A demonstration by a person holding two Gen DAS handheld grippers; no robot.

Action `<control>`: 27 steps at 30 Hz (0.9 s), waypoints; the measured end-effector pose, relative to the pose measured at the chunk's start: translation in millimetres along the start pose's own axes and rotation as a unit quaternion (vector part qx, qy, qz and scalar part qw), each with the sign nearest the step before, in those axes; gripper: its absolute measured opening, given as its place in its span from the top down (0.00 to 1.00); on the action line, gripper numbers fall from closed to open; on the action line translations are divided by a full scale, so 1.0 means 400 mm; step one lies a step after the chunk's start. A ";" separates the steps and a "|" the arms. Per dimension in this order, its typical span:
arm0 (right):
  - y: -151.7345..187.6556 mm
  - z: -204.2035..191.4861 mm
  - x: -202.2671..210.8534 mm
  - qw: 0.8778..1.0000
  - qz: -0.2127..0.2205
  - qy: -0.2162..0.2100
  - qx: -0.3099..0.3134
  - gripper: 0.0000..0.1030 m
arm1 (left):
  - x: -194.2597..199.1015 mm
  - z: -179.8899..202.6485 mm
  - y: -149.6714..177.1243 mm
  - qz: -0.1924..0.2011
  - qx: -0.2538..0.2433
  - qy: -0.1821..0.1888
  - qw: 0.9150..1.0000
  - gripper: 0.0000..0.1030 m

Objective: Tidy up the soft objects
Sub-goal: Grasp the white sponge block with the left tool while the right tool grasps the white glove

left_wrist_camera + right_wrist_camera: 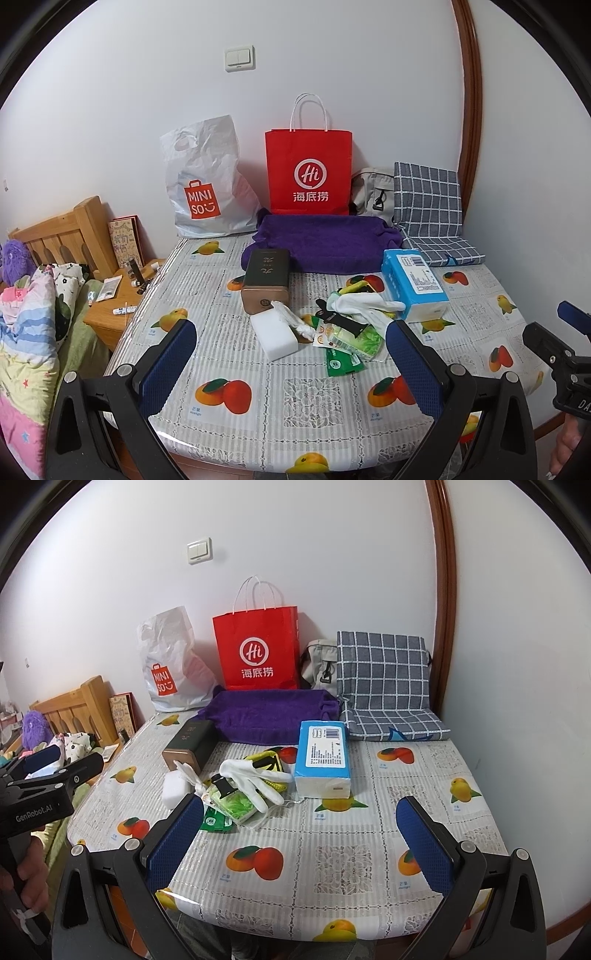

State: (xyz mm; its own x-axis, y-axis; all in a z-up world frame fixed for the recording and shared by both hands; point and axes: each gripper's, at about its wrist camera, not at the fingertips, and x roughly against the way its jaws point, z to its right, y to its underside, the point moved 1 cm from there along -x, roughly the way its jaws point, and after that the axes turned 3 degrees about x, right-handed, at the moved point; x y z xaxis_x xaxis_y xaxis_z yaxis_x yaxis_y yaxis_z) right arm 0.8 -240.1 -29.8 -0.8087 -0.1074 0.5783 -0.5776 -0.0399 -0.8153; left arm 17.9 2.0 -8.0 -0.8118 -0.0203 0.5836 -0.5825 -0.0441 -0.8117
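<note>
Left gripper: jaws wide apart, empty, held above the near edge of the bench, aimed at the clutter in the middle.
Right gripper: jaws also spread, nothing held, hovers over the near bench edge, pile is ahead and to its left.
Bench: fruit-print plastic cover, looks glossy; thin items may slide on it instead of lifting.
Purple towel: folded at the back, touching the red paper bag behind it. Probably the drop zone, but that's a guess.
Checked cushion: back right, leaning on the wall, beside the towel.
Tissue pack: blue and white, right of the pile, just beside the glove. Soft; a hard clamp would crush it.
Dark tin: rigid, left of the pile, touching the sponge end. Not a soft item; a sloppy reach could knock it.
White sponge: flat on the bench, a twisted white wrapper lying across it.
White glove: draped over the green packets and a yellow item.
Risk: glove and packets overlap, so one pinch could drag several things out or scatter the pile.
Risk: both grippers heading for the same small heap could collide.
</note>
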 end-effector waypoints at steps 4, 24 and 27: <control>0.007 0.001 -0.031 1.000 -0.007 -0.004 -0.003 0.00 | -0.041 -0.020 -0.006 -0.014 0.007 -0.002 1.000 0.00; 0.047 -0.007 -0.287 0.996 -0.089 -0.029 -0.004 0.05 | -0.319 -0.095 0.070 -0.110 0.027 -0.037 0.993 0.00; 0.053 -0.004 -0.321 0.995 -0.096 -0.037 -0.008 0.06 | -0.367 -0.091 0.079 -0.128 0.027 -0.033 0.991 0.00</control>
State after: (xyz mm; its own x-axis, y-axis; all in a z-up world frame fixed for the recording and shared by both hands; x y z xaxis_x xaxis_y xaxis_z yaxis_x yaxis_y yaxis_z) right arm 92.4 -225.5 -121.4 -0.6736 -0.1722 0.7187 -0.7225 -0.0511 -0.6894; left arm 117.0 39.8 -120.3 -0.6328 -0.0668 0.7715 -0.7639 -0.1092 -0.6360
